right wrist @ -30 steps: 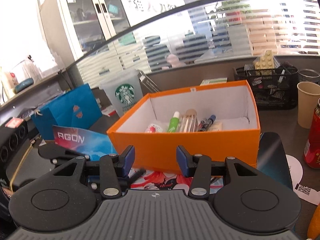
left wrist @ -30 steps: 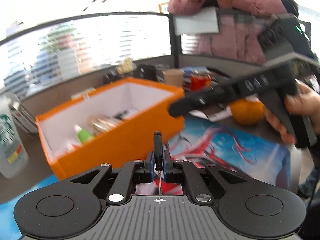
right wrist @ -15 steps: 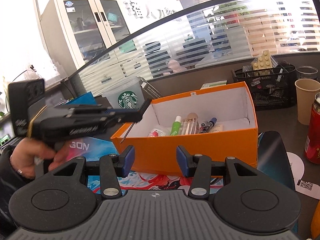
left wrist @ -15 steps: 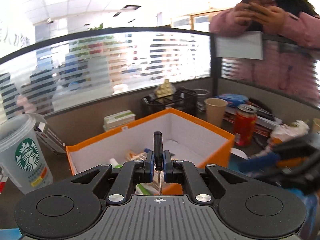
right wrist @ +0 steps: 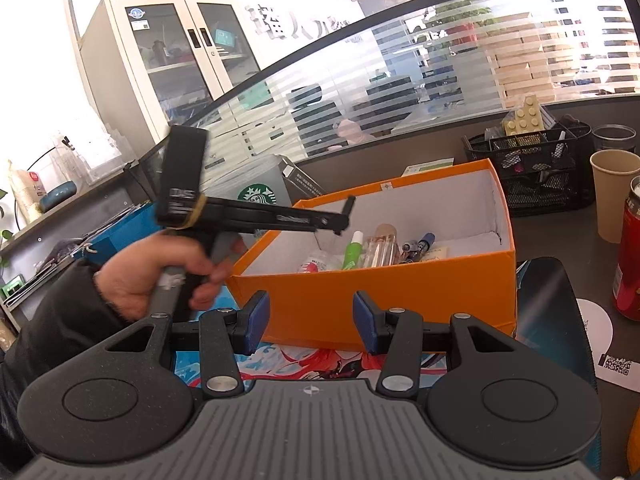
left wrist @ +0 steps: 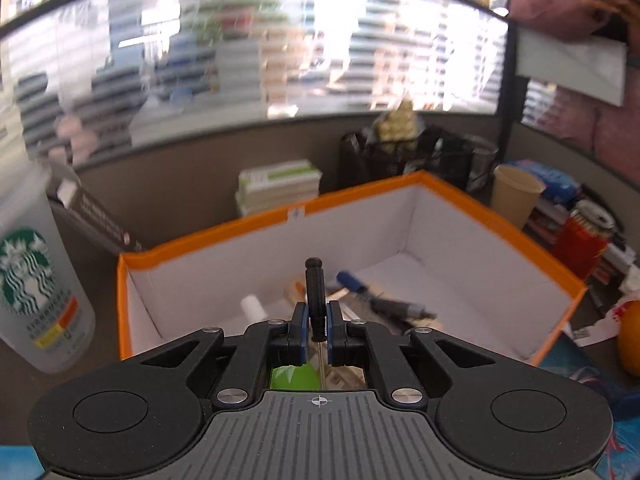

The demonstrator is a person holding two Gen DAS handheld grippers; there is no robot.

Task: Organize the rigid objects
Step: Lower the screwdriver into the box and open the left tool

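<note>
Left tool [left wrist: 317,330] grips screwdriver [left wrist: 315,293] beside Starbucks cup [left wrist: 34,292]

orange box [left wrist: 500,224] with white inside, black screwdriver [left wrist: 314,292], green-logo cup [left wrist: 28,280], red can [right wrist: 630,256].

A Starbucks cup [left wrist: 38,284], paper cup [right wrist: 614,196] and red can [right wrist: 630,256] stand around.

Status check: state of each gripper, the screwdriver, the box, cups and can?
Left gripper: shut on the screwdriver, above the box.
Screwdriver: held, black handle up.
Right gripper: open, holding nothing, short of the box.
Orange box: open, no lid, items inside.
Starbucks cup: upright.
Paper cup: upright, open-topped.
Red can: upright; whether opened, cannot tell.
</note>
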